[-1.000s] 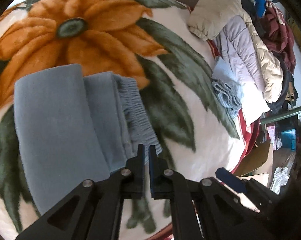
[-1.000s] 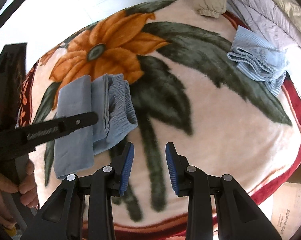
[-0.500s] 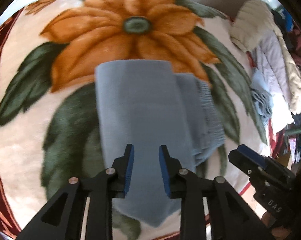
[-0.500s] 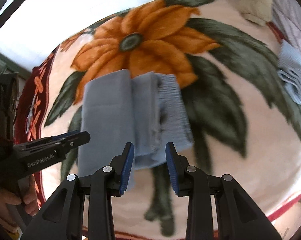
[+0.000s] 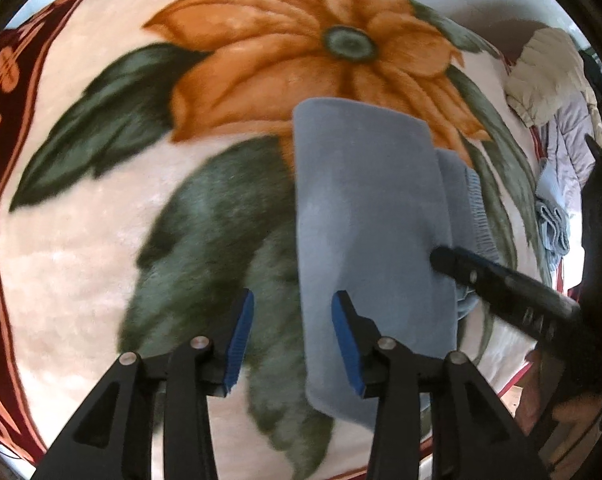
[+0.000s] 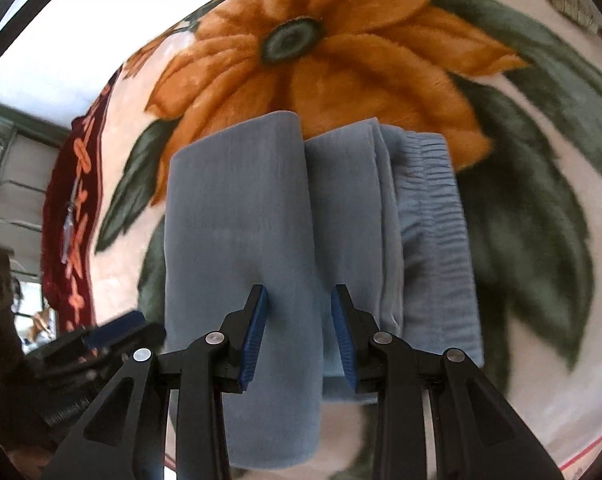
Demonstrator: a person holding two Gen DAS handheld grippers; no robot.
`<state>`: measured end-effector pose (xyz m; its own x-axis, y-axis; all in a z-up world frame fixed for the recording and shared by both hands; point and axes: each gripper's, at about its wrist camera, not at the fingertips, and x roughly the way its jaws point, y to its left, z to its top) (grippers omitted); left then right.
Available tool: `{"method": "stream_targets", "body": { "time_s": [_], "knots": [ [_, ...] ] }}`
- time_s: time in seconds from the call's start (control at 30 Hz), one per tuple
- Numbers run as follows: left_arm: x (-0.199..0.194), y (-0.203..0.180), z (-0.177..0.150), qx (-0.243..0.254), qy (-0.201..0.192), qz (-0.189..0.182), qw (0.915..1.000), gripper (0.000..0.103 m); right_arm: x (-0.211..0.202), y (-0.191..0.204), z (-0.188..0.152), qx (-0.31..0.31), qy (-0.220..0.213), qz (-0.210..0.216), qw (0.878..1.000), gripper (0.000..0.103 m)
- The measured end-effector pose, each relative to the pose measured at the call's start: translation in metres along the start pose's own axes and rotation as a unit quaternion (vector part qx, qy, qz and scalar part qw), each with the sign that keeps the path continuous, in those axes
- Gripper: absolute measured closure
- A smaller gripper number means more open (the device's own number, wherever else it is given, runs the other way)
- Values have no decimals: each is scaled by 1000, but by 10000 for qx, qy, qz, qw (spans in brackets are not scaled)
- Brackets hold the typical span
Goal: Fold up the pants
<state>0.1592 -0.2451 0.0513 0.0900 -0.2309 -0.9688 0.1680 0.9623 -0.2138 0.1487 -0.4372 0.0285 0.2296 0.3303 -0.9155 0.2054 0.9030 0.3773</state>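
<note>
Flowered blanket (image 6: 381,60) under folded pants (image 6: 261,220)

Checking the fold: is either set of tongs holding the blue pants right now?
No. Left tongs and right tongs hover open above the folded pants, holding nothing.

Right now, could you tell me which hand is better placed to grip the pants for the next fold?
Probably the left. Its claw has just been opening and straddles the near left edge of the pants, nothing pinched yet. The right claw hovers over the middle, with no edge between its jaws.
</note>
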Motion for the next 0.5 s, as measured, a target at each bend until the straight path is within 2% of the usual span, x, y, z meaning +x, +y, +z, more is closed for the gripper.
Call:
{"method": "stream_targets", "body": {
  "time_s": [0.2,0.27,0.3,0.5],
  "knots": [
    [2,12,-4,-184,39,9,9998,60,14,1,9,42,98,221,9997,70],
    [2,13,-6,-211,33,11,9998,60,11,5,8,16,15,282,9996,88],
    [2,14,-6,-218,28,13,9998,60,7,9,7,-49,-53,269,9996,93],
    [0,14,-3,-246,22,-35,9997,60,-50,24,1,-316,-663,96,9973,94]
  ]
}}
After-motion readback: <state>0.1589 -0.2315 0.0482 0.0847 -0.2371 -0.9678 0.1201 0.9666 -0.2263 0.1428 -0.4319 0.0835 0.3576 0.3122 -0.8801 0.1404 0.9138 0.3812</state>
